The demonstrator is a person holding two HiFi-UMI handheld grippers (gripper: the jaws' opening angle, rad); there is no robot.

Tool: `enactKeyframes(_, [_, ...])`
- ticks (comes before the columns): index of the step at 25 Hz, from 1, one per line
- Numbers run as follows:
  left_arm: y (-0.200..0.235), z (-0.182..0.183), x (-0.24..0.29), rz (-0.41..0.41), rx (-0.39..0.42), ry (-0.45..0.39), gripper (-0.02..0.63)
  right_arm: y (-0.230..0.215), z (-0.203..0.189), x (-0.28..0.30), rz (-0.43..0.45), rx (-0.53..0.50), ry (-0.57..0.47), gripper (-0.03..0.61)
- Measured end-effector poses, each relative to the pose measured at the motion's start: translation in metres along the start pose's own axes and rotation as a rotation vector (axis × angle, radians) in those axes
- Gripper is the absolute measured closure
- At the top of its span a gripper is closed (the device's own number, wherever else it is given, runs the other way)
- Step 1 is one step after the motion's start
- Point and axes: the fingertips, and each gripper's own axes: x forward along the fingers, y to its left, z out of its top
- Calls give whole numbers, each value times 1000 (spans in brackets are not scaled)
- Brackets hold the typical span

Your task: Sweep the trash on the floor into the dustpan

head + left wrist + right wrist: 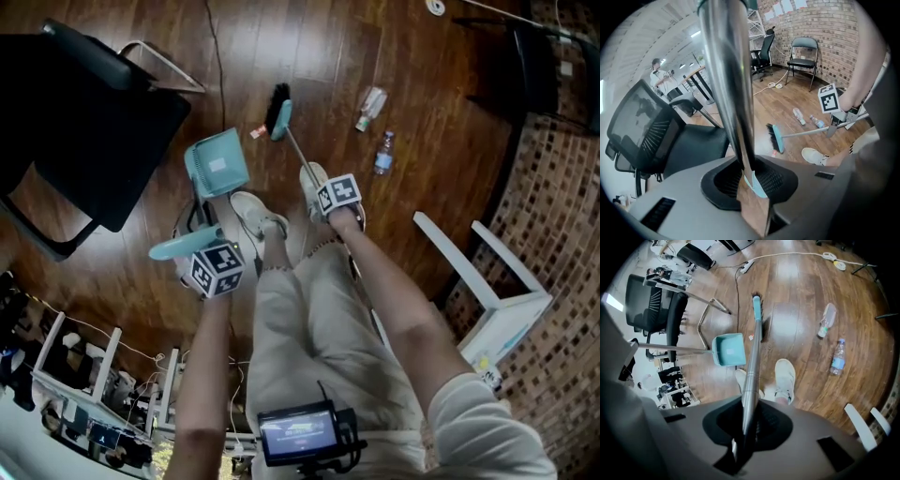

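I observe the broom [756,333] slanting head-down, away from my right gripper [746,427], which is clamped on its handle; my left gripper [751,185] clamps the dustpan [217,164].

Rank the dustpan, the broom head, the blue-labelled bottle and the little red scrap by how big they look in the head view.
1. dustpan, clearly largest
2. broom head
3. blue-labelled bottle, close to the broom head, only slightly smaller
4. red scrap, by far smallest
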Motion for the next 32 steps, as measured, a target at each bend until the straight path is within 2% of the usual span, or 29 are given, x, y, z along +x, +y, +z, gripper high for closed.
enactKeyframes(5, [-8, 11, 3, -10, 19, -48, 534, 57, -23, 25, 204, -84, 115, 535])
enactKeyframes(10, [0, 1, 3, -9, -29, -33, 534, 68, -33, 8, 255, -81, 68, 535])
enactKeyframes(12, [6, -6, 0, -26, -80, -20, 534, 59, -30, -4, 247, -64, 29, 534])
enactKeyframes(17, [27, -23, -18, -76, -315, 0, 534, 8, -22, -41, 198, -29, -32, 534])
enactKeyframes(21, [31, -13, -36, -105, -415, -26, 534, -25, -24, -73, 181, 4, -90, 534])
enactKeyframes(26, [2, 29, -48, -169, -376, -55, 534, -67, -45, -115, 190, 88, -168, 534])
enactKeyframes(29, [-21, 63, -42, -208, -348, -79, 534, -98, -61, -143, 192, 139, -260, 533])
enactKeyframes(32, [-42, 91, -29, -248, -308, -82, 532, -121, -83, -171, 206, 232, -365, 533])
